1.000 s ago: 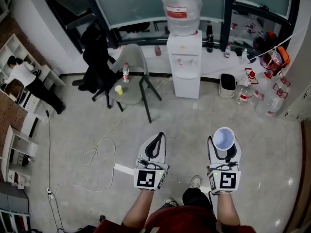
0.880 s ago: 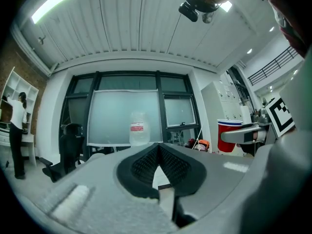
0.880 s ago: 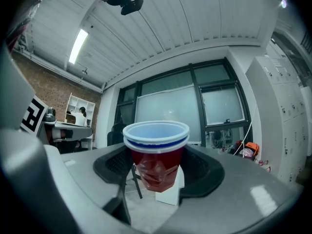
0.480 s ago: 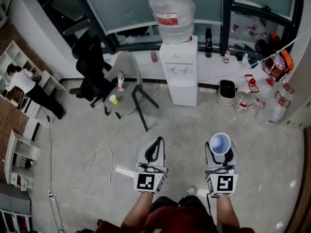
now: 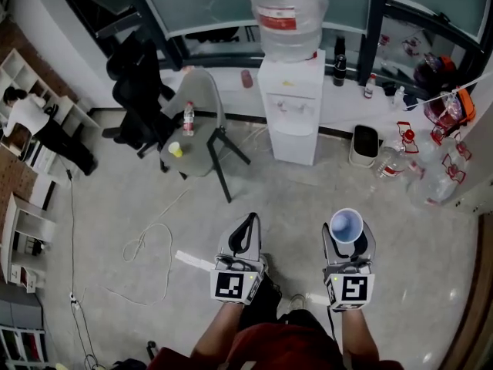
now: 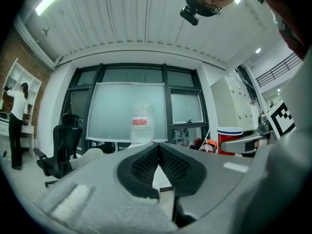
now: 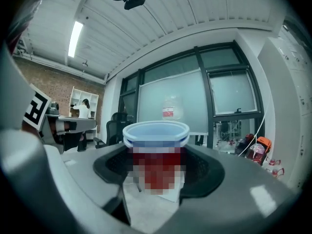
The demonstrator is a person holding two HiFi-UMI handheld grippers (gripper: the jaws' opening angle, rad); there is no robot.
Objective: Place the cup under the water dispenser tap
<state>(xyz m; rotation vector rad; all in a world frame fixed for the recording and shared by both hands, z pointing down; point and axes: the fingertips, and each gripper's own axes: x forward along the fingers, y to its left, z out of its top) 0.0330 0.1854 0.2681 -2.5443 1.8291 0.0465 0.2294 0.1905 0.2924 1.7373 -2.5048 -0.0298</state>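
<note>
- When you look down, how many grippers do you see?
- Two. The right gripper [image 5: 347,233] squeezes one cup [image 5: 346,223], red with a blue rim. It is upright over the floor, well away from the one water dispenser [image 5: 294,106]. The left gripper [image 5: 248,223] is pinched closed on nothing.
- And chairs?
- Two: one grey chair [image 5: 202,122] and one black chair [image 5: 139,91].

The head view looks steeply down from high above, with the water dispenser [image 5: 291,110] far ahead. Both gripper views sit low, facing level toward that same dispenser, well away.
</note>
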